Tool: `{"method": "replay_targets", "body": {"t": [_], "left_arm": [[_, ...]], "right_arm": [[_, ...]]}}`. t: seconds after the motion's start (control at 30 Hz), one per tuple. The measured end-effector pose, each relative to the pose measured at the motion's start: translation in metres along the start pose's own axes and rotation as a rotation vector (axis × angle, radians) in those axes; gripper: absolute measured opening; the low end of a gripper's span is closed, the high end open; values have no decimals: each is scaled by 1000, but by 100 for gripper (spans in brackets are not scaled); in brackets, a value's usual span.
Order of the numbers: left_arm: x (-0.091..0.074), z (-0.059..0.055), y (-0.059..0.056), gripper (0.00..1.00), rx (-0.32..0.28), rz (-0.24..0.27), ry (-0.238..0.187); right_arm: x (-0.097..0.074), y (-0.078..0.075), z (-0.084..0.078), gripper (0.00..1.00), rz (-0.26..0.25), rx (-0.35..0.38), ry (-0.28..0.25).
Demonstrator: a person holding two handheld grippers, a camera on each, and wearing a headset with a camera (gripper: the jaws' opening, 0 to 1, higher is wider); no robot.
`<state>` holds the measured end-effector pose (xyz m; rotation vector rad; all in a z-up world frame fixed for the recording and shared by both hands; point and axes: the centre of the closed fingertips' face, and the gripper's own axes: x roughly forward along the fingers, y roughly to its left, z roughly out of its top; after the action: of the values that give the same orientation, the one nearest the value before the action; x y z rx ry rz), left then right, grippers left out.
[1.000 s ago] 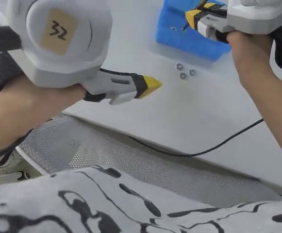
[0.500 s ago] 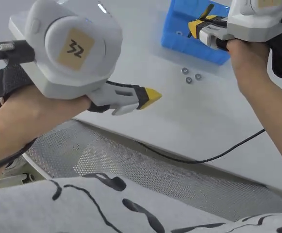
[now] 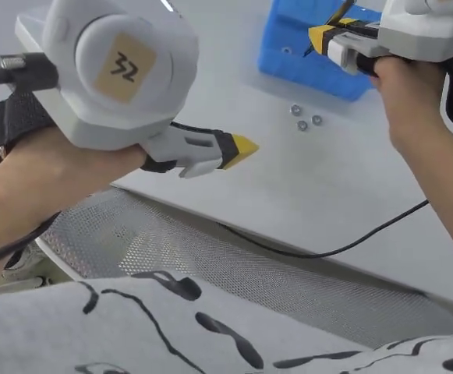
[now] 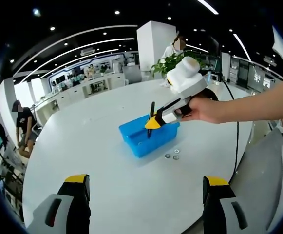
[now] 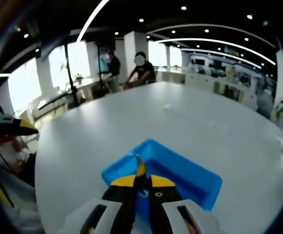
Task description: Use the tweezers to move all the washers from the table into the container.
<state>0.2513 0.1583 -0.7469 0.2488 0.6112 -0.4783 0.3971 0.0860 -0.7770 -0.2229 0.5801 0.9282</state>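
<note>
While the right gripper (image 5: 140, 181) clamps the tweezers (image 4: 152, 109) over the blue container (image 3: 281, 31), three washers (image 3: 304, 118) lie at its 6 o'clock; left gripper (image 4: 145, 181) open.

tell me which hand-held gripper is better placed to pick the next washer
Right: the right hand-held gripper holds the tweezers over the container, near the three washers; the left hand-held gripper is open, empty and farther off.
</note>
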Motion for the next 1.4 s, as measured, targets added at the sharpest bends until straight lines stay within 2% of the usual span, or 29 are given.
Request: {"method": "replay_targets", "body": {"t": [0.07,0.17,0.2,0.27,0.37,0.47,0.7,1.0,1.2,1.4], "left_arm": [[0,1,-1,99,1,-2,-2],[0,1,-2,99,6,-4,-1],[0,1,-2,99,8,-4,0],[0,2,-3,97,12,-6,-1],[-1,2,-4,97,16,-7,0],[-2,3,-4,98,2,-8,-9],[-1,1,-3,97,4,-4,-2],[-1,-1,-6,96,9,-8,2],[-1,-3,-4,95,20,-5,8],[1,-5,-5,97,13,-7,20]], "right_arm": [[-12,1,7,5,3,9,-23],[-22,5,14,5,18,32,-56],[-25,11,14,5,25,35,-66],[-33,15,21,4,17,24,-86],[-40,22,20,4,11,3,-89],[-42,30,15,4,22,-3,-81],[-42,42,-13,4,23,-24,-17],[-28,36,-53,4,17,18,65],[-21,32,-58,5,17,73,67],[-18,31,-60,5,14,45,86]]}}
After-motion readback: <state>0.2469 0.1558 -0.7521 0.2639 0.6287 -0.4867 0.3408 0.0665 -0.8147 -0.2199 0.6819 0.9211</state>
